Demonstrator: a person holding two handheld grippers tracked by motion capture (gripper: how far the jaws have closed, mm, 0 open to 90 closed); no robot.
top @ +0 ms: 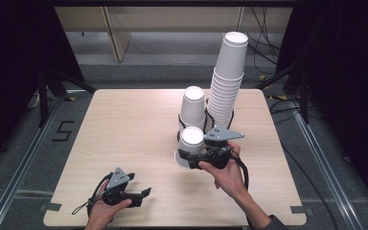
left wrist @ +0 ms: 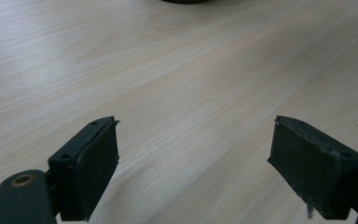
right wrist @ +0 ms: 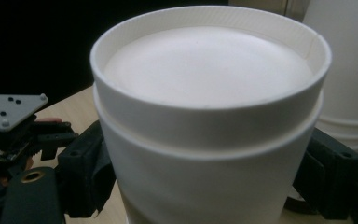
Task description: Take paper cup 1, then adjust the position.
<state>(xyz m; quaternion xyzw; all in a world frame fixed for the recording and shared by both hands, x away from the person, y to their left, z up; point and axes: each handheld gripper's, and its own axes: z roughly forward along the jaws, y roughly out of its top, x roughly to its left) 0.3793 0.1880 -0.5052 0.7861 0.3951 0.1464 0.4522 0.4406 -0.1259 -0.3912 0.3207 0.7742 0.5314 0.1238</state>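
An upside-down white paper cup stands on the wooden table right of centre, apparently nested over another cup. My right gripper is shut on its lower wall, one black jaw on each side. Near the front left edge my left gripper rests low over bare wood, open, with nothing between its jaws. That same gripper appears at the left edge of the right gripper view.
A tall leaning stack of upside-down cups stands just behind and right of the held cup. A short stack stands directly behind it. Black cable loops lie around these stacks. The table's left half is bare wood.
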